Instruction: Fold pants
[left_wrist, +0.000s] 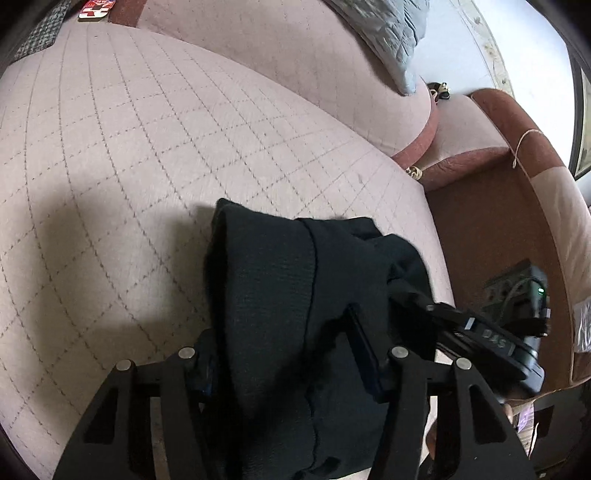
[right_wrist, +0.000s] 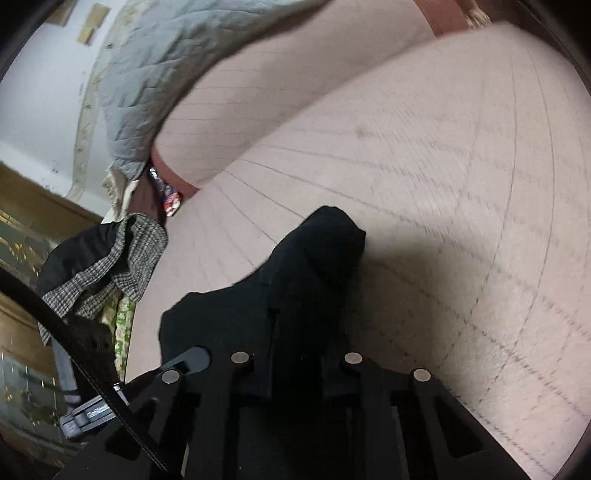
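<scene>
Gripping black knit pants | both jaws clenched on fabric | over quilted pink sofa cushion

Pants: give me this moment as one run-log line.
pants: black, bunched, lifted over quilted cushion | left tongs: shut on pants | right tongs: shut on pants | fold: not yet laid flat

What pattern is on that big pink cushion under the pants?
A grid of thin dark stitched lines, forming diamonds, across the pale pink cushion; the left wrist view shows it best.
</scene>
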